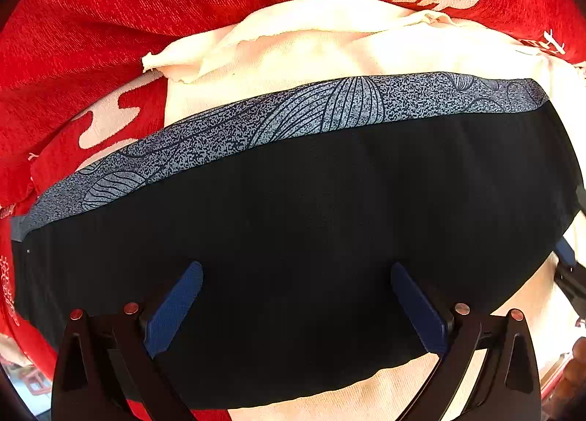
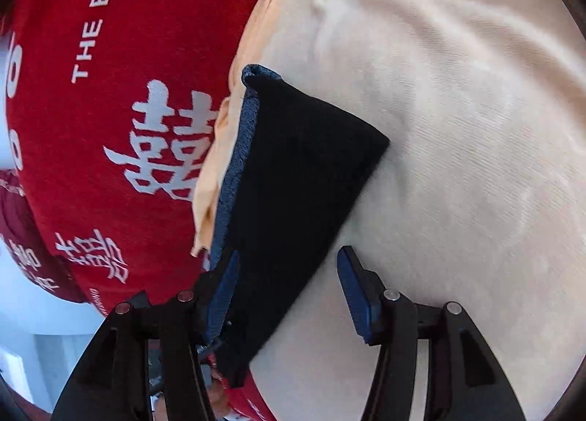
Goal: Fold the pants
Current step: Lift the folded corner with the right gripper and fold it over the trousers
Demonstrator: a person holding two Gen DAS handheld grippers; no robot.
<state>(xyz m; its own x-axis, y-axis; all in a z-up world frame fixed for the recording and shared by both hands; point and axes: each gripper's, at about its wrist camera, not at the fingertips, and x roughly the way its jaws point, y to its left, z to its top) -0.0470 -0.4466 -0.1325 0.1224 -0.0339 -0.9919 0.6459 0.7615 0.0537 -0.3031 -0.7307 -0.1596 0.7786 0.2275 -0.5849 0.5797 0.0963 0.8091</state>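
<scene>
The pants (image 1: 293, 219) lie folded into a dark navy bundle with a speckled grey-blue patterned waistband (image 1: 329, 110) along the far edge. My left gripper (image 1: 296, 296) points down over the middle of the bundle, jaws wide open, with only dark fabric below its blue pads (image 1: 175, 307). In the right wrist view the same folded pants (image 2: 300, 183) taper toward me. My right gripper (image 2: 289, 289) is open with the near end of the bundle between its jaws. Its left pad (image 2: 223, 296) sits by the waistband side, and the right pad (image 2: 355, 296) stands clear over cream cloth.
The pants rest on a cream cloth (image 2: 457, 128) with a frayed edge (image 1: 175, 66). It is spread over a red blanket (image 2: 128, 110) with white characters and lettering. A light floor (image 2: 44, 311) shows past the blanket's lower left edge. A person's fingers (image 1: 577, 366) show at the right edge.
</scene>
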